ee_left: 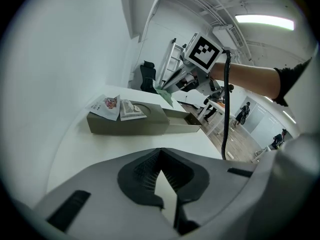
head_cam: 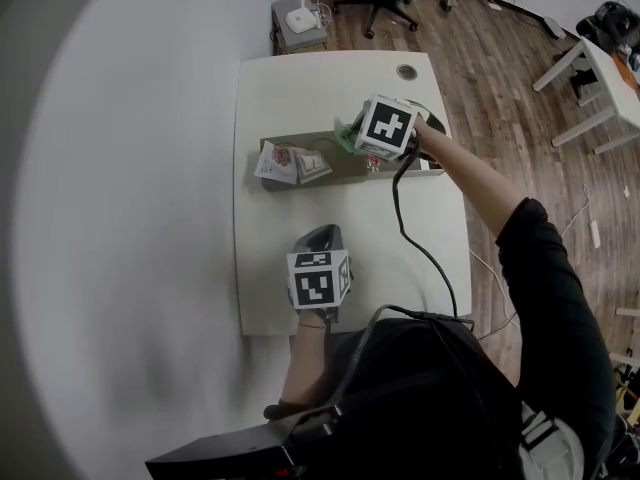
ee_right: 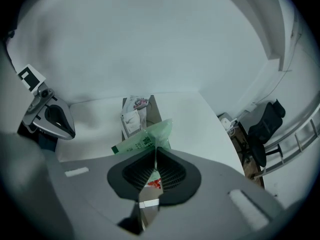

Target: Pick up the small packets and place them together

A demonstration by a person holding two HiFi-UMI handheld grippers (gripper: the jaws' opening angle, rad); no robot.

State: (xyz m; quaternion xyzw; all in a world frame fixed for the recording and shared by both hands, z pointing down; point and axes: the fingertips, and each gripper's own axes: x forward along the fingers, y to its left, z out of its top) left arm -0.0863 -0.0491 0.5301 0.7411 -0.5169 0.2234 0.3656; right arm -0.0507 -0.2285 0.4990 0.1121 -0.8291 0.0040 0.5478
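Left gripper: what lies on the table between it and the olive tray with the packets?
Nothing: the head view and left gripper view both show bare white table between the left gripper and the tray.

Black sleeve [head_cam: 555,298], grey tools [ee_left: 160,153] with black ribbed pads [ee_left: 142,171], black-and-white marker cubes [head_cam: 388,126], black cable [head_cam: 415,243].
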